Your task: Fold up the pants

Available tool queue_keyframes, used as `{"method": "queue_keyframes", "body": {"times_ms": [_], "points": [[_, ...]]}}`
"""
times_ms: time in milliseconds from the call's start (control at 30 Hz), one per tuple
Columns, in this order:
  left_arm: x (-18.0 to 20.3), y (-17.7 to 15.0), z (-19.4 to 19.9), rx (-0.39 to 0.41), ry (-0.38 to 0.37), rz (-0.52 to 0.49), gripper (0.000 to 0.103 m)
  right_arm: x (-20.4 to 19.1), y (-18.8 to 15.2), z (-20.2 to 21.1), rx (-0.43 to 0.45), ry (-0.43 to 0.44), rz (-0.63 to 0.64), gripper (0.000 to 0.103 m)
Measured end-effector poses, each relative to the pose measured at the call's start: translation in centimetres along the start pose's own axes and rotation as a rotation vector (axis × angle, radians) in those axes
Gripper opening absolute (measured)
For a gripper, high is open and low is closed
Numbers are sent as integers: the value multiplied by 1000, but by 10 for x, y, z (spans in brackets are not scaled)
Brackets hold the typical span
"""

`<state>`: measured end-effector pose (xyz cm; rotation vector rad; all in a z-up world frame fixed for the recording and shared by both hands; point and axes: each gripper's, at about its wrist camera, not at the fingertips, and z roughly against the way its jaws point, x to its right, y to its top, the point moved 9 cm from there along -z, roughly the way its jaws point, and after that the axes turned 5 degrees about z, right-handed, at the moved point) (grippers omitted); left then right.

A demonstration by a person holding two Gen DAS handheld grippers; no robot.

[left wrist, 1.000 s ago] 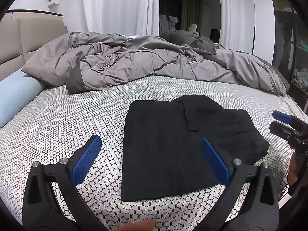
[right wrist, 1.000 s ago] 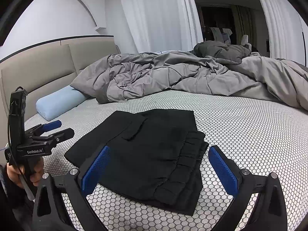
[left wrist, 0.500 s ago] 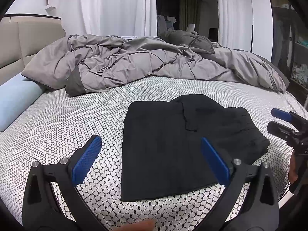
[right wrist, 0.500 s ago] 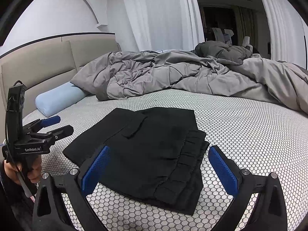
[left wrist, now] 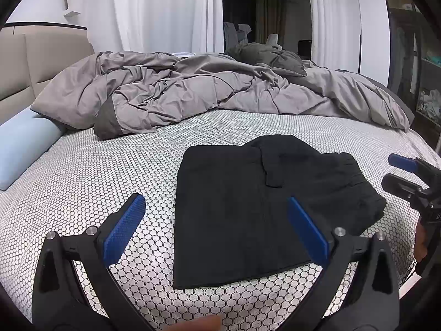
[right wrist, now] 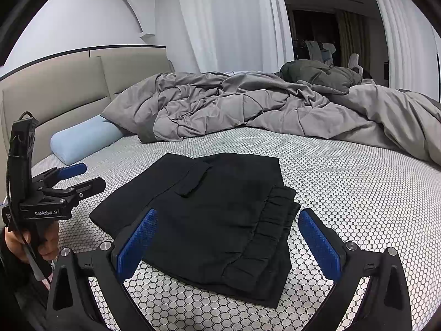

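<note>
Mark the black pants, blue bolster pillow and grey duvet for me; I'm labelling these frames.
black pants (left wrist: 234, 207), left wrist view, flat middle panel.
blue bolster pillow (right wrist: 82, 140), right wrist view, middle of its side.
grey duvet (left wrist: 193, 88), left wrist view, crumpled centre.

Black pants lie folded into a flat rectangle on the honeycomb-patterned sheet, waistband end bunched toward the right, a pocket flap showing near the middle. The left gripper hovers above the near edge, blue-padded fingers spread wide, one over bare sheet, the other over the pants, gripping nothing. At the right edge the right gripper comes in, its jaws apart and clear of the cloth. Behind, a crumpled grey duvet sprawls across the bed; a pale blue bolster pillow rests at far left beside the beige headboard
</note>
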<state>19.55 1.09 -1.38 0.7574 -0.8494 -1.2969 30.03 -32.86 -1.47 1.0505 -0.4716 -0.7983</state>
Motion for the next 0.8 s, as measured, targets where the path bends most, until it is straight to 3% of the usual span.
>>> {"method": "queue_keyframes", "body": {"times_ms": [800], "points": [[0, 0, -1, 4, -1, -6, 102, 1, -2, -1, -5, 7, 9, 103]]}}
